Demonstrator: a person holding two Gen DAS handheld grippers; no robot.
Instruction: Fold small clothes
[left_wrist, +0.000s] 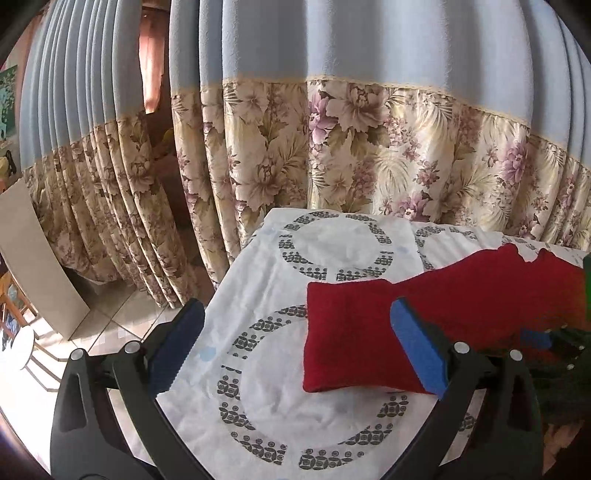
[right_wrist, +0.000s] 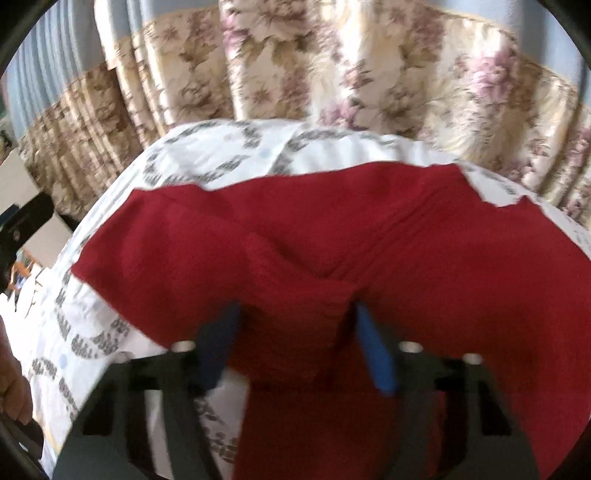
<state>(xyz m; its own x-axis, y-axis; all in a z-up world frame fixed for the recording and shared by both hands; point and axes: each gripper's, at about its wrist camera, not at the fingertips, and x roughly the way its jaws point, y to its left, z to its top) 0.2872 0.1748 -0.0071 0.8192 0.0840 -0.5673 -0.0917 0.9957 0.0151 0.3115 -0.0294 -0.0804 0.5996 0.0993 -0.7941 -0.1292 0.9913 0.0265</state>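
A dark red knitted garment (left_wrist: 369, 339) lies on a white cloth with grey ring patterns (left_wrist: 266, 398). In the left wrist view my left gripper (left_wrist: 295, 325) is open and empty, its jaws wide apart; the garment's folded left end lies between and under them. In the right wrist view the garment (right_wrist: 369, 229) fills the middle. My right gripper (right_wrist: 295, 325) has a bunched ribbed part of the garment between its blue pads (right_wrist: 373, 350), lifted off the cloth. The jaws stand fairly wide, and the view is blurred.
A blue curtain with a floral lower band (left_wrist: 332, 147) hangs close behind the table. The table's left edge (left_wrist: 225, 280) drops to a tiled floor with a leaning board (left_wrist: 33, 258). My left gripper shows at the left edge of the right wrist view (right_wrist: 22, 225).
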